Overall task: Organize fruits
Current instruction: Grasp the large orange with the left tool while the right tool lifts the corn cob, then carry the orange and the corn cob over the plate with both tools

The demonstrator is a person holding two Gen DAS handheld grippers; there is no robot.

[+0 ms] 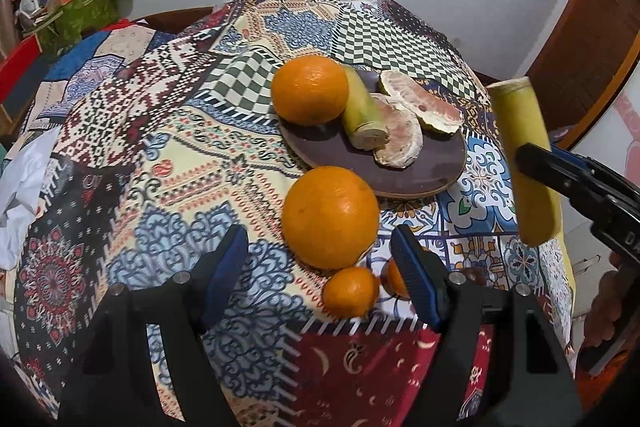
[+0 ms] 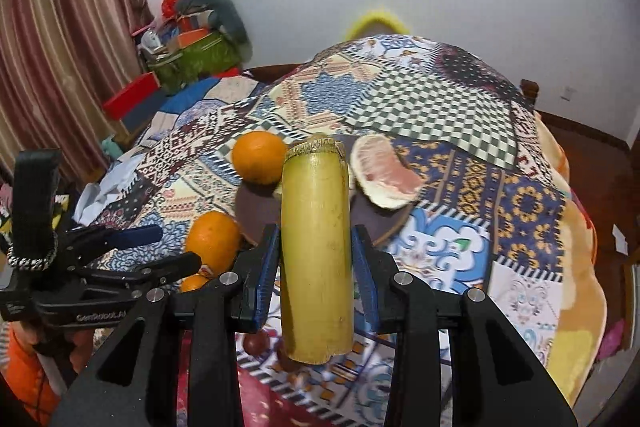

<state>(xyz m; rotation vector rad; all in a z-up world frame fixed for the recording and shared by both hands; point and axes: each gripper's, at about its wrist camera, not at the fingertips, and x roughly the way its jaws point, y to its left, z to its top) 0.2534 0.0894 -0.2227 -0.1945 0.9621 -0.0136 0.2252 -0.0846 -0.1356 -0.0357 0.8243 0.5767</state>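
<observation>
A dark round plate (image 1: 424, 167) on the patterned cloth holds an orange (image 1: 310, 90), a short sugarcane piece (image 1: 362, 111) and two peeled pomelo pieces (image 1: 420, 107). A big orange (image 1: 330, 217) and two small oranges (image 1: 351, 291) lie in front of the plate. My left gripper (image 1: 320, 267) is open, its fingers either side of the big and small oranges. My right gripper (image 2: 316, 267) is shut on a long yellow-green sugarcane piece (image 2: 316, 247), held upright above the cloth near the plate (image 2: 256, 207); it also shows in the left wrist view (image 1: 524, 155).
The patterned quilt (image 1: 160, 155) covers a rounded surface that drops away on all sides. A green box of clutter (image 2: 192, 59) and a red box (image 2: 132, 99) stand at the back left. Small dark round fruits (image 2: 258, 341) lie under the right gripper. White cloth (image 1: 20, 187) lies at the left.
</observation>
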